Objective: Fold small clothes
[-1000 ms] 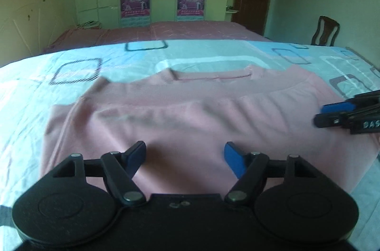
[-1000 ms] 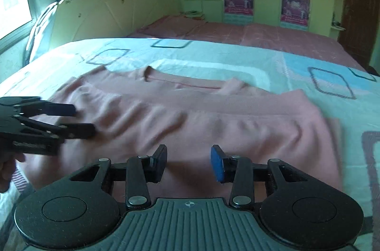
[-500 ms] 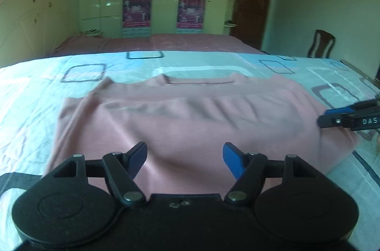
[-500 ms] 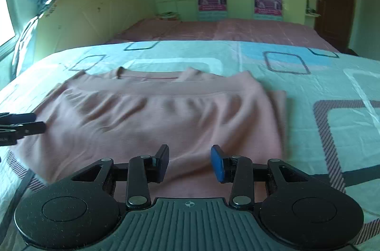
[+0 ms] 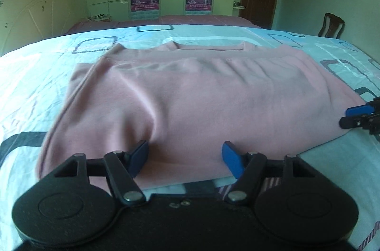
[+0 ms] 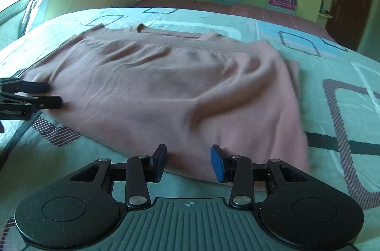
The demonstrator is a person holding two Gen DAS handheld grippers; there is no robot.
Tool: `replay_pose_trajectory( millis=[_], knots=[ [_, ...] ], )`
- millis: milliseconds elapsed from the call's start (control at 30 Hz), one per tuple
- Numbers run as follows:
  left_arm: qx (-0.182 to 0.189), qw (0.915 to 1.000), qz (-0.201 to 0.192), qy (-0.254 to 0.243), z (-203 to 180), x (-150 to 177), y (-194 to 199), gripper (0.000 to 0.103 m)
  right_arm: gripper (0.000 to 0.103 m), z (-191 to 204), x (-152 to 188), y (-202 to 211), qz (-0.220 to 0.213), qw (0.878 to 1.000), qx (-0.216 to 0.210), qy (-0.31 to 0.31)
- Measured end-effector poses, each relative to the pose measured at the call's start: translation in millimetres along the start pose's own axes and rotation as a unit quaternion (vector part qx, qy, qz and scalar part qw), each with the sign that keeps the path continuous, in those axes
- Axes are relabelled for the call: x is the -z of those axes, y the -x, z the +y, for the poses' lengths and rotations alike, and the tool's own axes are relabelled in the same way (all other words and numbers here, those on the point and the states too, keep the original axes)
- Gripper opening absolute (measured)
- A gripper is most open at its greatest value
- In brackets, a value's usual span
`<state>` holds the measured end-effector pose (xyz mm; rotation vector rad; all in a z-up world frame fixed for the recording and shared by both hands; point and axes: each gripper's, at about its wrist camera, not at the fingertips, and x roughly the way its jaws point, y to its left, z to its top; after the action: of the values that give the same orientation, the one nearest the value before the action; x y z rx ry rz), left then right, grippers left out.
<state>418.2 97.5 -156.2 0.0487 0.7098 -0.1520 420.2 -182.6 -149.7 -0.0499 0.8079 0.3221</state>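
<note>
While the pink shirt [image 5: 201,103] lies folded on the bed [image 6: 332,65], long axis left to right, I find both sets of jaws open and empty, left gripper [image 5: 185,157] and right gripper [image 6: 188,161] at its near hem.

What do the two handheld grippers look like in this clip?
Both are matte black. The left gripper has two round discs, pivoting link arms with silver rivets and blue-padded fingers. The right gripper looks alike, with a ribbed grey plate bearing a small crosshair mark.
</note>
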Motion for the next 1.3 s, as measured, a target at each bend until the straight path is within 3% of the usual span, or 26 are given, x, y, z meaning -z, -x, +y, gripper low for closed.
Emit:
replay_pose_trajectory(
  millis=[100, 167, 300, 400, 533, 1233, 1300],
  knots=[
    [-0.014, 0.9997, -0.003, 0.018, 20, 3, 10, 0.067, 0.039, -24, 5, 8, 0.006, 0.999, 0.021, -0.027],
    [-0.046, 0.9987, 0.003, 0.022, 30, 6, 13, 0.07, 0.039, -34, 10, 13, 0.009, 0.999, 0.028, -0.032],
    [-0.047, 0.9978, 0.002, 0.048, 48, 10, 22, 0.07, 0.039, -39, 11, 19, 0.013, 0.999, 0.021, -0.037],
    [-0.051, 0.9972, 0.0, 0.054, 51, 6, 27, 0.066, 0.039, -41, 4, 28, -0.011, 0.998, 0.022, -0.049],
    [-0.053, 0.9966, 0.007, 0.063, 55, 9, 26, 0.066, 0.039, -50, 9, 15, 0.022, 0.997, 0.044, -0.056],
    [-0.059, 0.9951, -0.005, 0.08, 63, 18, 35, 0.068, 0.039, -51, 13, 17, 0.019, 0.998, 0.037, -0.043],
    [-0.096, 0.9904, -0.001, 0.1, 67, 20, 43, 0.08, 0.04, -54, 14, 19, 0.014, 0.998, 0.03, -0.054]
  ],
)
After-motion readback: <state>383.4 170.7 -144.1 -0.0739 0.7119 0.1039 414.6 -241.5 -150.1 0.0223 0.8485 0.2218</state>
